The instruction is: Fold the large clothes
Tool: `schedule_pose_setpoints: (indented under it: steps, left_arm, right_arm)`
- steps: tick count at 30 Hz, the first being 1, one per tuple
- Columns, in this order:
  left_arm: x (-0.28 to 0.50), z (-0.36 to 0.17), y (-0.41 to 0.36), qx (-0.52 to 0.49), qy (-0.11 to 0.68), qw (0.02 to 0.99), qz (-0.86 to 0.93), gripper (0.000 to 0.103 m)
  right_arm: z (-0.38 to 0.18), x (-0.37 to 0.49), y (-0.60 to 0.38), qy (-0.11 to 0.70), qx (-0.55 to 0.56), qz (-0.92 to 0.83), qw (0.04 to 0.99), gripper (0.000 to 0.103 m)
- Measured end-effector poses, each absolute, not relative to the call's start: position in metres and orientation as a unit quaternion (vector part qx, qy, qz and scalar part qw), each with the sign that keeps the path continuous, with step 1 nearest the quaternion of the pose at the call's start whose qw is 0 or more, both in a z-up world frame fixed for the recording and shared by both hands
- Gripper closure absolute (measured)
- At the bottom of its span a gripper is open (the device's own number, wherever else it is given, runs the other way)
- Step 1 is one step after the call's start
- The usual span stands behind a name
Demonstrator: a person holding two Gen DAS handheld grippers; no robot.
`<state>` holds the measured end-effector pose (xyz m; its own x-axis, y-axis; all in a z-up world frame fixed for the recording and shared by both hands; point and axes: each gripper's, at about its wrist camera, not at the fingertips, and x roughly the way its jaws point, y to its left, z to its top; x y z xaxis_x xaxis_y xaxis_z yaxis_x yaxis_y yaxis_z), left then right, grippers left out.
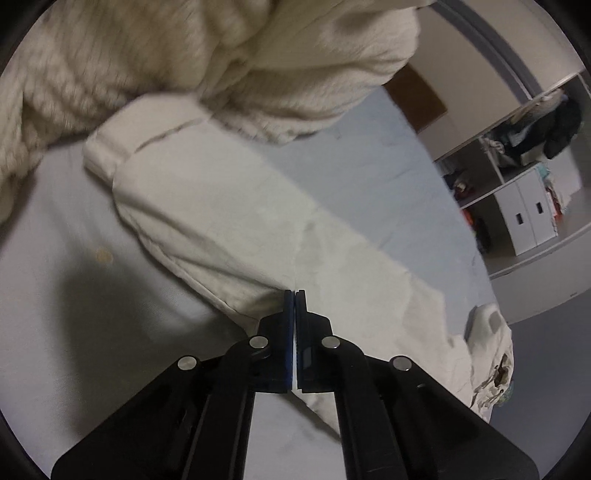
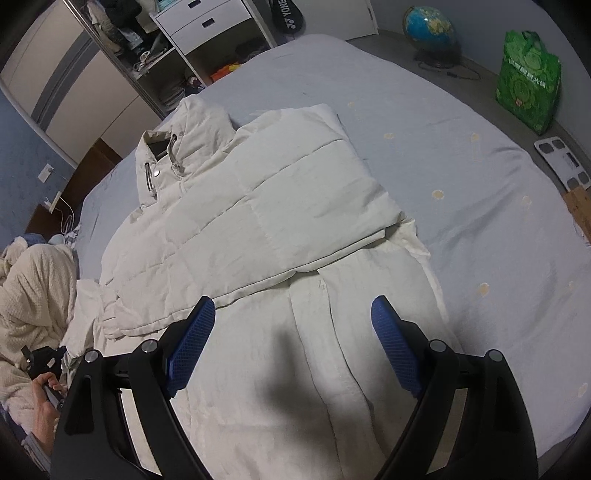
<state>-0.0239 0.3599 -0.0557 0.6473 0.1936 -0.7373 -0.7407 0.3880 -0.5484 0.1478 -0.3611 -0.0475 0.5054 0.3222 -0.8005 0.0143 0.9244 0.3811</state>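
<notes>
- At the far left of the right wrist view, your knitted cream sleeve (image 2: 33, 280) shows a coarse, waffle-like weave, and below it your left hand (image 2: 44, 402) holds a black handle.
- In the left wrist view, the left gripper (image 1: 294, 295) has its two blue pads pressed together, with a thin edge of the coat's fabric pinched between them.
- The sleeve of the coat (image 1: 207, 206) in that view is a long, padded tube of smooth matte cloth. It runs from the cuff at upper left down to the lower right.
- The white puffer coat (image 2: 258, 206) lies flat on the bed, near the middle of it. Its cloth is soft and quilted, with stitched lines that make large squares.
- The long axis of the coat goes from the collar (image 2: 173, 147) at upper left to the hem close to your right gripper. The collar points toward the wardrobe (image 2: 110, 33).
- One half of the coat is folded over the other, so a straight padded edge crosses the garment on a diagonal.
- The right gripper (image 2: 293, 306) has its jaws wide apart and holds nothing. Its blue pads have a fine grid texture, and it hangs over the lower part of the coat.
- The bed sheet (image 2: 480, 192) is pale blue, smooth, with small round yellow dots.
- At the far right, a shiny green bag (image 2: 528, 81) stands on the floor beside a round blue globe (image 2: 428, 26).
</notes>
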Motion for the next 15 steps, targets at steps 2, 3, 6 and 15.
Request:
schedule_pose_setpoints:
  steps: [2, 3, 6, 15]
  left_arm:
    - [-0.018, -0.043, 0.353, -0.46, 0.28, 0.793, 0.285, 0.103]
    - [-0.015, -0.039, 0.35, -0.455, 0.278, 0.799, 0.28, 0.103]
    - [0.008, -0.006, 0.317, -0.39, 0.276, 0.842, 0.25, 0.103]
    - [0.035, -0.019, 0.293, -0.35, 0.345, 0.83, 0.265, 0.08]
  right_arm:
    - [-0.047, 0.147, -0.362, 0.487, 0.178, 0.094, 0.85, 0.021]
    - [-0.047, 0.147, -0.363, 0.486, 0.182, 0.096, 0.849, 0.021]
    - [-0.047, 0.147, -0.367, 0.484, 0.194, 0.097, 0.848, 0.021]
    - [-0.046, 0.145, -0.374, 0.481, 0.214, 0.099, 0.844, 0.021]
